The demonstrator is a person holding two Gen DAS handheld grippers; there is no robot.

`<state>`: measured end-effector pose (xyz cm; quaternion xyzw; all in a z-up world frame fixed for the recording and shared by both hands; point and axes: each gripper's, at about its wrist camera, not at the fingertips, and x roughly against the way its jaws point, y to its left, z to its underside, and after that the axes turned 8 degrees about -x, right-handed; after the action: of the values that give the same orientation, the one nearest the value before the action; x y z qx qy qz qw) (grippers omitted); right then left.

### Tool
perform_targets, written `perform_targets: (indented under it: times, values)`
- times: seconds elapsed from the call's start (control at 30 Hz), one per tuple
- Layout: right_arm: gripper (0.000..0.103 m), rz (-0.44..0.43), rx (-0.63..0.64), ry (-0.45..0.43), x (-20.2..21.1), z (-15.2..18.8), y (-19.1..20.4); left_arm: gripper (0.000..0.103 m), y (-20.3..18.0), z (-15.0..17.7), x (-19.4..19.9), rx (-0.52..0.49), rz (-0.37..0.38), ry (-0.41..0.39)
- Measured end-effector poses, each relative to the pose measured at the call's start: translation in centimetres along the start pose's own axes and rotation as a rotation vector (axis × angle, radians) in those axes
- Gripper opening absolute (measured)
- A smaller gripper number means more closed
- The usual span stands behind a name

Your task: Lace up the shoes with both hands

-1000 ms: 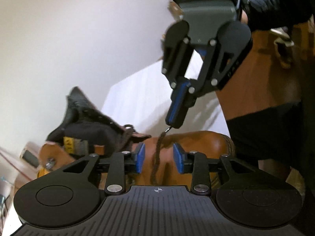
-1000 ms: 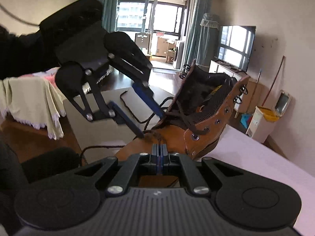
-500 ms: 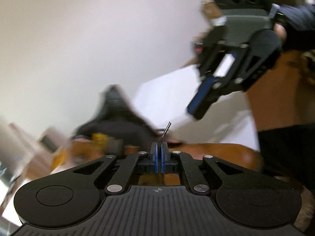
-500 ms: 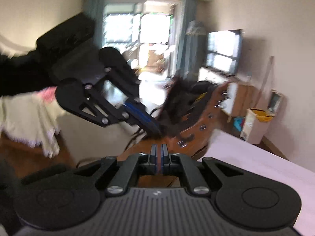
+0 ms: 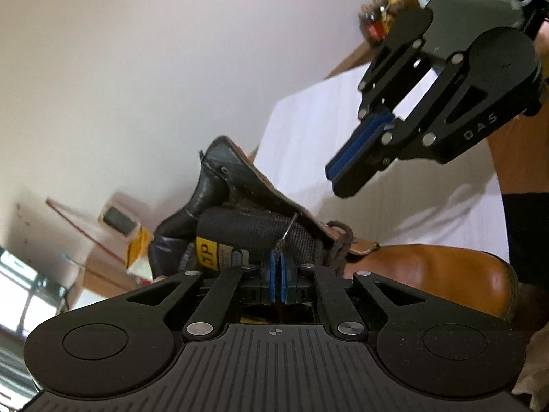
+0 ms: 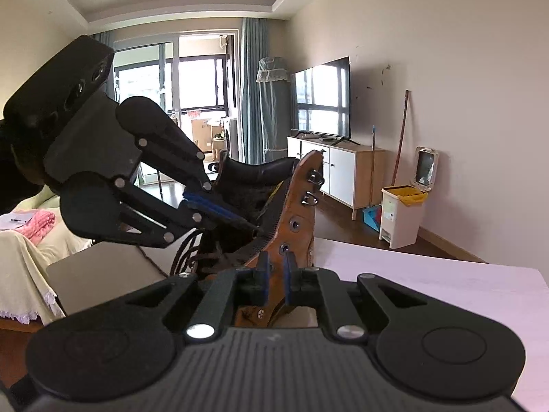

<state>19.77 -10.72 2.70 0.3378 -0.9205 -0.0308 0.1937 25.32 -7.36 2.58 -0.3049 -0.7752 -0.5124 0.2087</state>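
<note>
A brown leather boot [image 5: 429, 267] with a black tongue lies on the white table [image 5: 308, 120]. My left gripper [image 5: 278, 261] is shut on the dark brown lace [image 5: 338, 243] near its end. The thin metal lace tip [image 5: 290, 228] sticks up above the pads. My right gripper [image 5: 338, 182] hangs above the boot, apart from it, with nothing between its fingers. In the right wrist view my right gripper [image 6: 275, 267] has its jaws opening by a narrow gap. The boot's eyelet flap [image 6: 298, 219] shows just beyond them. There my left gripper [image 6: 252, 228] reaches in from the left to the tongue.
A TV [image 6: 322, 96] on a low cabinet [image 6: 346, 168] and a white bin [image 6: 401, 216] stand by the far wall. A cloth-covered sofa [image 6: 20, 257] is at the left, and a grey board [image 6: 103, 274] lies beside the boot. A person's dark clothing [image 5: 528, 233] is at the right.
The left gripper closed on the lace end that the right gripper held over it. The right gripper let go, parted slightly and drew up and away to the right.
</note>
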Motion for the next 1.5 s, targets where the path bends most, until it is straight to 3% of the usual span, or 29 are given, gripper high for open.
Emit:
perform_targets:
  times: [0.37,0.5,0.8,1.07,1.5]
  values:
    - [0.009,0.004,-0.035,-0.013,0.2,0.3,-1.2,0.003,-0.7,-1.9,-1.6,-0.106,0.001,0.116]
    - [0.013,0.001,-0.052,-0.021,0.4,0.3,-1.6,0.004,-1.9,-3.0,-2.2,-0.170,-0.004,0.138]
    - [0.013,-0.004,-0.064,-0.015,0.4,0.8,-1.7,0.004,-3.4,-3.8,-1.8,-0.271,-0.041,0.148]
    - [0.013,-0.012,-0.068,-0.007,0.5,1.1,-1.7,0.004,-4.8,-4.2,-3.2,-0.397,-0.055,0.205]
    - [0.013,-0.048,-0.096,-0.002,-0.6,1.3,-2.1,0.004,-6.0,-3.8,-4.1,-0.436,-0.045,0.231]
